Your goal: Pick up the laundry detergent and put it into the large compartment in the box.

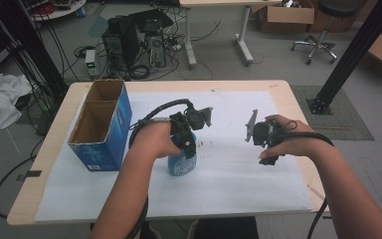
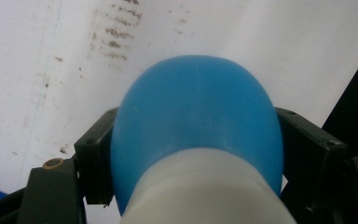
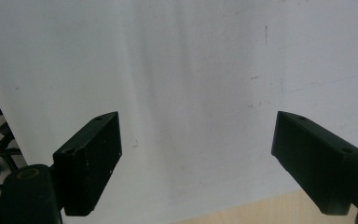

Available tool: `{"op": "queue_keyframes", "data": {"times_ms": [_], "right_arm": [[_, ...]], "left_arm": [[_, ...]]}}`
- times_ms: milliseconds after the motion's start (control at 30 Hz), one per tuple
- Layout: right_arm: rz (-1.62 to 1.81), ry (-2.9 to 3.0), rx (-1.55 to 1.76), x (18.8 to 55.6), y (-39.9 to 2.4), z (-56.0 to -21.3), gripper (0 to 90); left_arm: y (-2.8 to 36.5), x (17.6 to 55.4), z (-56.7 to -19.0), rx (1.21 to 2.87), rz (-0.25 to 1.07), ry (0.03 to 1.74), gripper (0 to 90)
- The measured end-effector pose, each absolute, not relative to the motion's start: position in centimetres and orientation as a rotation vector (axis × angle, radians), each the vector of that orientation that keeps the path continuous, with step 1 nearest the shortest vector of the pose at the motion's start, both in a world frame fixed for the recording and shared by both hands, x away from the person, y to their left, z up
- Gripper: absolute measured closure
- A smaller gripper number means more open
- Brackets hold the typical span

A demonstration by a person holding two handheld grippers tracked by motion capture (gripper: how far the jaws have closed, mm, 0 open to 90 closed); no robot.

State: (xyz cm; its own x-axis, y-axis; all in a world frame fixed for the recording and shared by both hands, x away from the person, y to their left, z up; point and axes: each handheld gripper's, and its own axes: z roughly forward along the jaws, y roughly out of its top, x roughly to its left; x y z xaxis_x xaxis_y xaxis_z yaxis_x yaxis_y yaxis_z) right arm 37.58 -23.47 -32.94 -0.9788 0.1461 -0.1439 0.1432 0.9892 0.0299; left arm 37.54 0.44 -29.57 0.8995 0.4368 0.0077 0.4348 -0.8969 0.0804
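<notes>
A blue bottle (image 1: 181,167) with a white neck stands on the white paper near the table's middle. My left gripper (image 1: 185,149) comes down over it from above and is shut on it. In the left gripper view the bottle's blue shoulder (image 2: 196,116) bulges between the two black jaws, which press its sides, and the white neck (image 2: 205,191) points toward the camera. My right gripper (image 1: 267,149) hovers over the paper to the right of the bottle, apart from it. Its gripper view shows the right gripper (image 3: 196,154) open wide, with bare paper between the jaws.
An open blue cardboard box (image 1: 102,124) with two compartments stands at the left of the table, close to the left hand. A white paper sheet (image 1: 238,184) covers most of the wooden tabletop (image 1: 298,104). The table's wooden edge (image 3: 247,210) lies just under the right gripper.
</notes>
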Motion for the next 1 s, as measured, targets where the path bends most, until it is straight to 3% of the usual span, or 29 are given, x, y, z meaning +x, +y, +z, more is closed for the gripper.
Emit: {"op": "queue_keyframes", "data": {"times_ms": [1000], "right_arm": [[0.041, 2.992, 0.214, 37.78, -23.02, -33.31, 16.0]], "left_arm": [[0.74, 37.53, -29.77, 2.997, 0.078, 0.699, 38.9]]}}
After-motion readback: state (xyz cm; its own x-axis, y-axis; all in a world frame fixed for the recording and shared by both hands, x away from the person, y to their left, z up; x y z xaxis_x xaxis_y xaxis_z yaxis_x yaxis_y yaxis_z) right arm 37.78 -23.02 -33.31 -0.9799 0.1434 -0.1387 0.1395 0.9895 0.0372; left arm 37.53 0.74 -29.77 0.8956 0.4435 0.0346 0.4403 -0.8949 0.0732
